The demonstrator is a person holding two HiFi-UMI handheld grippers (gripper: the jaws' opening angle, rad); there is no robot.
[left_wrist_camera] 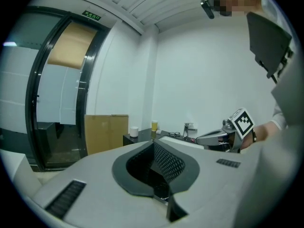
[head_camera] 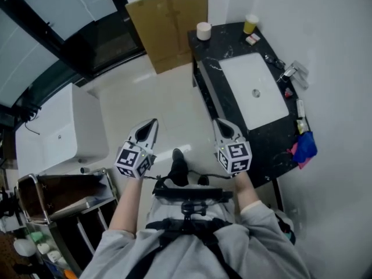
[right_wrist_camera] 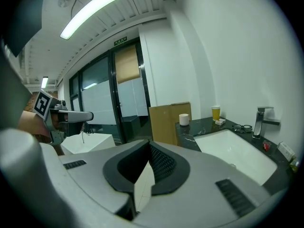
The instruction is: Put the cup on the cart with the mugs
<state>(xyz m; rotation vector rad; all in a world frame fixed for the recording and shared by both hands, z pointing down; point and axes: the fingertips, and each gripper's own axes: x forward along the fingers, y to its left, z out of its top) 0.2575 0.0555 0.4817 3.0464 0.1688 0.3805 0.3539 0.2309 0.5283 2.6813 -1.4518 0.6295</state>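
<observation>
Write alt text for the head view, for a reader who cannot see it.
From above, a person holds a grey left gripper and grey right gripper, both shut and empty, over a pale floor. To the right, a black stone counter with a white rectangular sink carries a white cup and a yellow cup; a metal cart stands lower left.

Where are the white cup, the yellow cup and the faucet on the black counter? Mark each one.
white cup (right_wrist_camera: 184, 119), right gripper view, middle of its side wall.
yellow cup (right_wrist_camera: 216, 113), right gripper view, middle of its side wall.
faucet (right_wrist_camera: 259, 125), right gripper view, its upright stem.
</observation>
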